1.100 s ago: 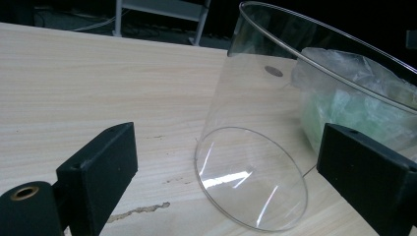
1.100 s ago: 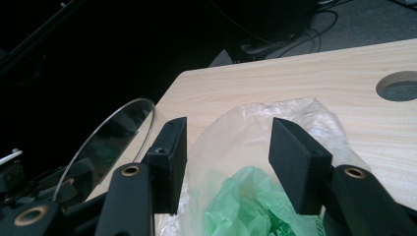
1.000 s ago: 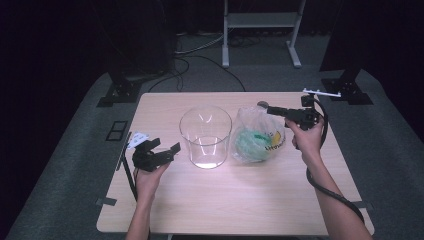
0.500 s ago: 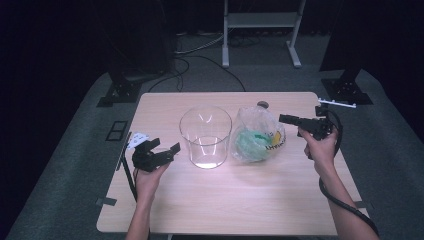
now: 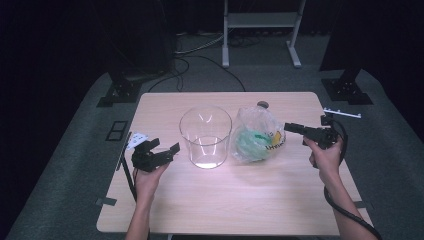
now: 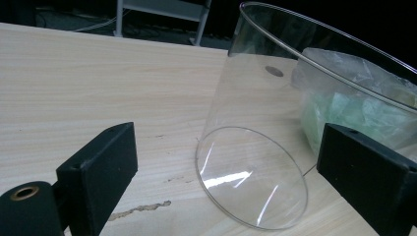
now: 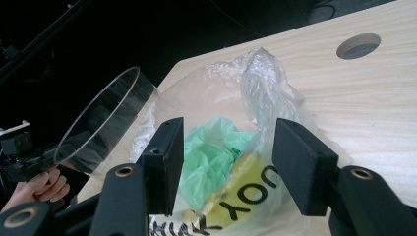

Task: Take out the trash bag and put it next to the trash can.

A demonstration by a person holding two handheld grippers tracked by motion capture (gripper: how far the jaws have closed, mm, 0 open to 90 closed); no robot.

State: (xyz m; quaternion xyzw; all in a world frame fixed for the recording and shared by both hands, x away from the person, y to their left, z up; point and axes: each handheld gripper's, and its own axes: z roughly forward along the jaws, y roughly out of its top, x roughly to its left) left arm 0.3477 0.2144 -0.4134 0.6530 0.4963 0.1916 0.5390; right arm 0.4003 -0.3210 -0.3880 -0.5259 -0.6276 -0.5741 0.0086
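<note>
The light wooden worktop (image 5: 250, 200) carries two things side by side near its middle: a clear glass cylinder (image 5: 205, 136), standing upright and empty, and, just to its right and apparently touching it, a crumpled clear plastic bag (image 5: 257, 134) with green and yellow printed film bunched inside. The bag looks very light, soft and slippery; it should collapse under any squeeze, and its loose top could slide out of a shallow pinch, so the bunched, twisted crest that stands up at its upper side seems the best place to take hold, pinched deep across several layers. The cylinder is rigid, smooth and breakable, and a nudge from the bag could shift it. The right hand-held gripper (image 5: 291, 128) points at the bag from the right, its jaws wide apart, having just been opening, with the bag's folds showing between them but no pad pressing on it. The left hand-held gripper (image 5: 161, 148) rests left of the cylinder, jaws spread wide and empty.
</note>
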